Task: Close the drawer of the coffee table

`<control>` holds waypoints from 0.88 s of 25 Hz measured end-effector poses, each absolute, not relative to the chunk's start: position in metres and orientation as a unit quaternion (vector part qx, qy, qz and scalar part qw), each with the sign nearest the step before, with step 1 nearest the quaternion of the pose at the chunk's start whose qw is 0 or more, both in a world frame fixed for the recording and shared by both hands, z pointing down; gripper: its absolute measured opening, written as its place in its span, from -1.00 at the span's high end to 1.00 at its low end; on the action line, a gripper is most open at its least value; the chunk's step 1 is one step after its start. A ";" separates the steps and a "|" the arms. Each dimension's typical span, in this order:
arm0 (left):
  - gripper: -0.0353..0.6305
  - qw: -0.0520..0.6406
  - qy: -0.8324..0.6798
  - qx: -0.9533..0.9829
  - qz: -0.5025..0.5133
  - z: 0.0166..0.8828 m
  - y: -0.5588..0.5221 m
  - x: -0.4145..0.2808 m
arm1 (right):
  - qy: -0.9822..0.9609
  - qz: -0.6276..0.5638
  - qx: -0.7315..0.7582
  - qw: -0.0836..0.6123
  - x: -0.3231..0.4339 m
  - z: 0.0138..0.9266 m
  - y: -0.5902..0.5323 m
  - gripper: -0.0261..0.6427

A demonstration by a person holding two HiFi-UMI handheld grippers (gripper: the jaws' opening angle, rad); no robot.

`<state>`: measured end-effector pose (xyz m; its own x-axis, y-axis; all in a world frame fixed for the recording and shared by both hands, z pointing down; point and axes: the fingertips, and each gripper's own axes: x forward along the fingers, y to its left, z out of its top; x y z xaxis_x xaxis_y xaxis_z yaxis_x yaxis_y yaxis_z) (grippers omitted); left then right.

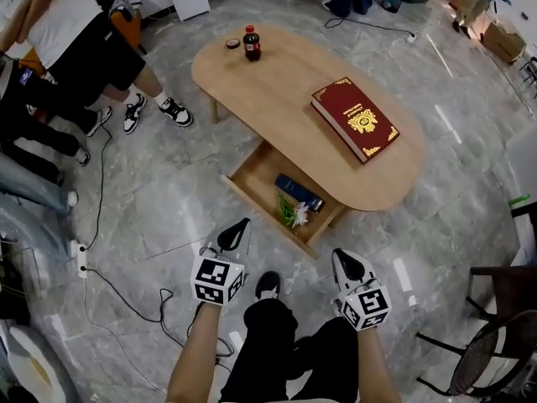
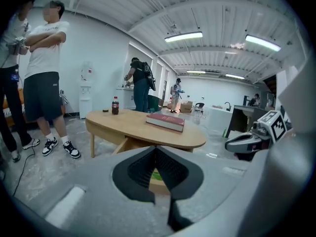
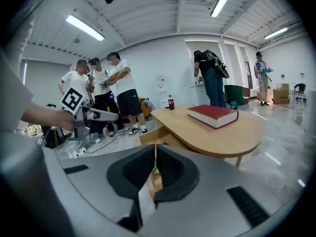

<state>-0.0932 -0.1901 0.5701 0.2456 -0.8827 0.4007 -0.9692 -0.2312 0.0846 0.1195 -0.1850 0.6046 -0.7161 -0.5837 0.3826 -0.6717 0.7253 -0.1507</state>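
My left gripper (image 1: 242,225) and right gripper (image 1: 339,257) have jaws pressed together, empty. The drawer (image 1: 256,175) hangs open under the counter (image 1: 277,82). Stiff wood, probably slides easily; I'd push its front board.

From the head view, the oval light-wood coffee table (image 1: 277,82) sits at centre. On its top, toward 11 o'clock, stands a dark plastic cola bottle (image 1: 252,44), with a small round dark lid (image 1: 232,44) just beside it at its 9 o'clock. A thick red hardcover book (image 1: 354,117) lies on the top toward 3 o'clock. The open wooden drawer (image 1: 256,179) juts from under the table's 6 o'clock edge. In it lies a dark blue cylindrical container (image 1: 299,193), with a white artificial flower (image 1: 295,214) at its 6 o'clock. The left gripper (image 1: 235,235) is at 7 o'clock of the drawer and the right gripper (image 1: 346,265) at 5 o'clock.
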 end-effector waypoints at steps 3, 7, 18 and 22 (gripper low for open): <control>0.87 0.141 -0.603 0.774 0.131 0.621 -0.203 -0.102 | -0.925 0.117 0.332 0.141 0.115 0.651 -0.192 0.87; 0.87 0.121 -0.611 0.773 0.121 0.686 -0.211 -0.109 | -0.936 0.084 0.325 0.106 0.118 0.700 -0.195 0.87; 0.87 0.094 -0.614 0.777 0.103 0.771 -0.213 -0.102 | -0.961 0.024 0.266 0.064 0.127 0.755 -0.170 0.61; 0.87 0.097 -0.611 0.780 0.095 0.781 -0.213 -0.093 | -0.968 0.012 0.242 0.066 0.123 0.766 -0.155 0.53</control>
